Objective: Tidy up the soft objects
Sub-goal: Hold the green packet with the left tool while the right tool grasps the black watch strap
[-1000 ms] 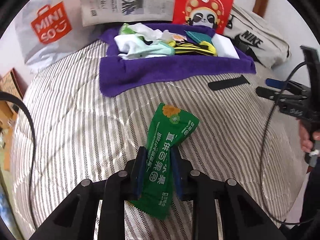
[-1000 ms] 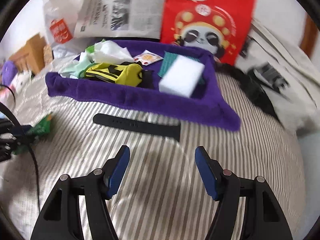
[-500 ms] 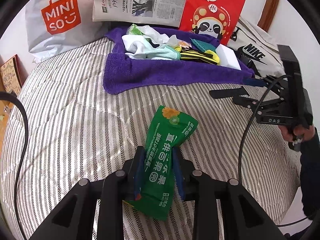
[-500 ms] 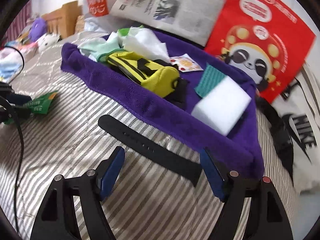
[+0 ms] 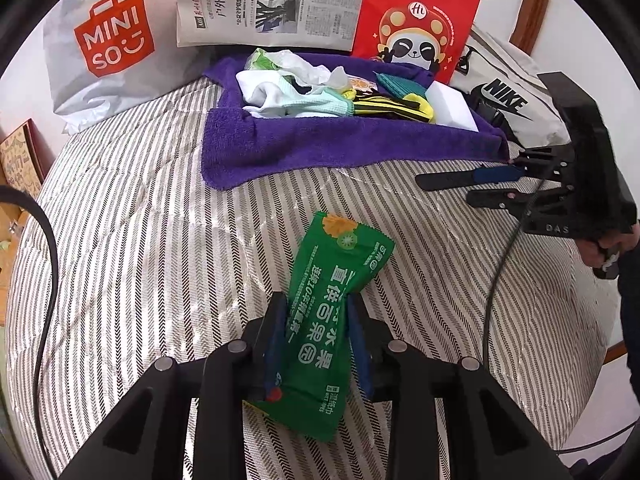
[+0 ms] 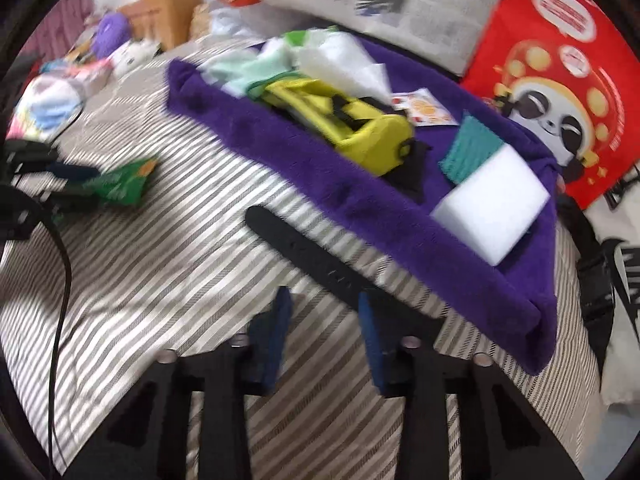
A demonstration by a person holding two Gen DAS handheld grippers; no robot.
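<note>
Striped bedding covered the work surface, a bed. At its far side lay a purple towel with raised edges, loaded with soft items: white and mint cloths, a yellow-black pouch, a teal pad and a white sponge at the towel's right end. Behind the towel stood a Miniso bag, a newspaper and a red panda bag; a Nike bag lay to the right.

Left gripper: jaws clenched on a green packet, pinched across its middle so the wrapper creased at the pads. The packet's far end pointed toward the towel, well short of it; its near end hung back between the fingers, over the bedding.

Right gripper: jaws closing, a black strap lying on the bedding just in front of the towel's near edge. The strap's right end ran across the fingertips; the right-wrist view was motion-blurred, so contact there could not be judged. In the left-wrist view the blue pad lay against the strap's end, with the lower finger standing apart below it. A hand gripped the right tool's handle at the frame edge.
</note>
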